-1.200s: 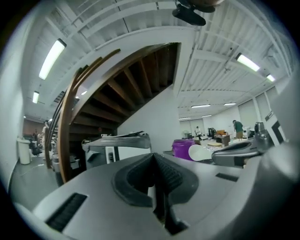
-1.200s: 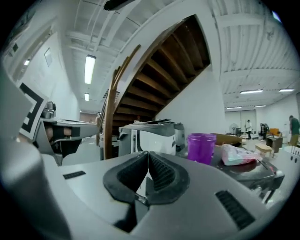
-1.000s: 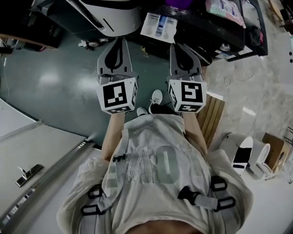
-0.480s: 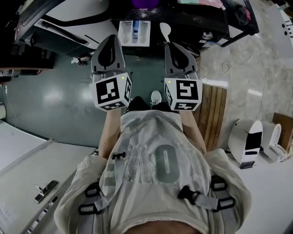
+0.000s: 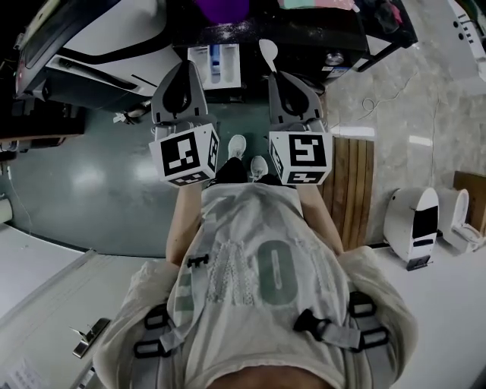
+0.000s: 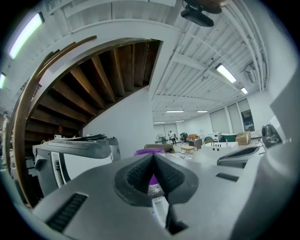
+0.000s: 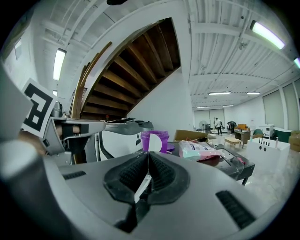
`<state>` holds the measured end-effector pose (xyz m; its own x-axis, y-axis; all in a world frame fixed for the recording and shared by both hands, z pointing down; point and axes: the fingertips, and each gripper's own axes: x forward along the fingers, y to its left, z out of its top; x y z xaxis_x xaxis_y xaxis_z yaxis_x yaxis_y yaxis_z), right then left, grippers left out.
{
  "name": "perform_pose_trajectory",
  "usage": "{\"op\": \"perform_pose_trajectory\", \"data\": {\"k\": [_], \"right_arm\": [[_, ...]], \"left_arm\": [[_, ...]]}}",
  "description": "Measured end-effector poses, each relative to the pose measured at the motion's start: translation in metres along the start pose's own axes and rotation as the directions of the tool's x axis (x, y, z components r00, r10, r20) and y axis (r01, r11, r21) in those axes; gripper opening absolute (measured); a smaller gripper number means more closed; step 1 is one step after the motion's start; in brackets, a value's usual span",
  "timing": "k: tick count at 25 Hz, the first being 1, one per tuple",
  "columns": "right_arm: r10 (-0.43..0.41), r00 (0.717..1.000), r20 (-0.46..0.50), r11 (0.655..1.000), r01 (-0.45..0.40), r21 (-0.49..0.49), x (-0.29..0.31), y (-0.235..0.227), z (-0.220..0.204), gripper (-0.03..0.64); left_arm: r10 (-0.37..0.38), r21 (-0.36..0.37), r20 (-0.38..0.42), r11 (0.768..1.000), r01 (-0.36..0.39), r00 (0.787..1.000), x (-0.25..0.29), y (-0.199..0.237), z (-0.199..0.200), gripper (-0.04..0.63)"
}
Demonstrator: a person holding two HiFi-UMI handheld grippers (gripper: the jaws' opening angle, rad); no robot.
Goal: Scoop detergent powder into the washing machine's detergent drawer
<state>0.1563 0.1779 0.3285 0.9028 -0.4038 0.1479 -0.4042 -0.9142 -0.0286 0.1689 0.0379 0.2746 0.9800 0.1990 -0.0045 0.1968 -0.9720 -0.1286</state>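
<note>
My right gripper is shut on the thin handle of a white scoop; the scoop's bowl sticks up past the jaw tips. My left gripper is shut with nothing in it. Both are held side by side in front of the person's chest. Just beyond the left gripper, the white detergent drawer stands pulled out, with a blue compartment. A purple tub sits on the dark table behind it.
A white washing machine stands at the left. A pink-and-white bag lies on the dark table at the right. A wooden slat panel and a white floor appliance are at the right. Green floor spreads to the left.
The person has stepped towards the table: the drawer and the purple tub sit closer to the grippers, and the scoop's bowl has come into view. Both grippers keep their pose.
</note>
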Motion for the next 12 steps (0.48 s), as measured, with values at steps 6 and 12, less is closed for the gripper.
{"op": "perform_pose_trajectory", "data": {"k": [6, 12], "right_arm": [[-0.031, 1.0, -0.002, 0.999, 0.031, -0.017, 0.026, 0.006, 0.005, 0.012], [-0.074, 0.997, -0.003, 0.997, 0.074, -0.016, 0.054, 0.008, 0.012, 0.012]], "left_arm": [[-0.04, -0.008, 0.022, 0.999, 0.041, 0.999, 0.024, 0.016, -0.001, 0.021], [-0.078, -0.022, 0.036, 0.997, 0.079, 0.996, 0.051, 0.037, -0.002, 0.021]]}}
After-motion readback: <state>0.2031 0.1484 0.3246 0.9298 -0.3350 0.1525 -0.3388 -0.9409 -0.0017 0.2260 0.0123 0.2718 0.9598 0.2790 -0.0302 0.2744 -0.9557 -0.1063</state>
